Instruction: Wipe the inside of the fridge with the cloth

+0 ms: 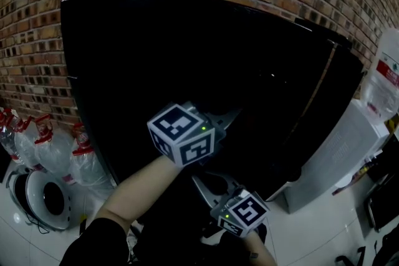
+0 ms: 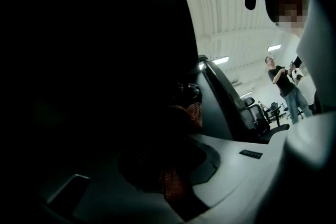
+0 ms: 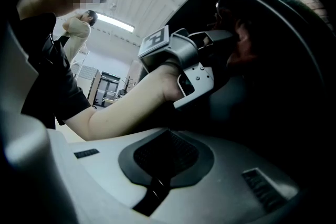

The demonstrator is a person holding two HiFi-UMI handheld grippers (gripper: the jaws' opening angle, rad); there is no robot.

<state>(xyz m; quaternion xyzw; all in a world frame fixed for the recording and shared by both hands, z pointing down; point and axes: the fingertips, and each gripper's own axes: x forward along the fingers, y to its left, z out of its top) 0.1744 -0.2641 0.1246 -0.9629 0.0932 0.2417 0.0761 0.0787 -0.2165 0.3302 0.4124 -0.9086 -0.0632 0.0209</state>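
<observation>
Reddish cloth (image 2: 177, 182) is clamped tight in your left gripper (image 1: 232, 116). It's strung lengthwise along the jaws, with the far end aimed up toward the black fridge (image 1: 156, 53). Your right gripper (image 1: 199, 180), lower right, looks pinched closed on nothing.

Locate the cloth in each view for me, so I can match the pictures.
Head view: not visible; only darkness beyond the left gripper.
Left gripper view: lower centre, the reddish cloth clamped between the jaws.
Right gripper view: upper right, a reddish patch at the left gripper's tip.
Shared landmark: the black fridge, the dark mass in all three.
</observation>
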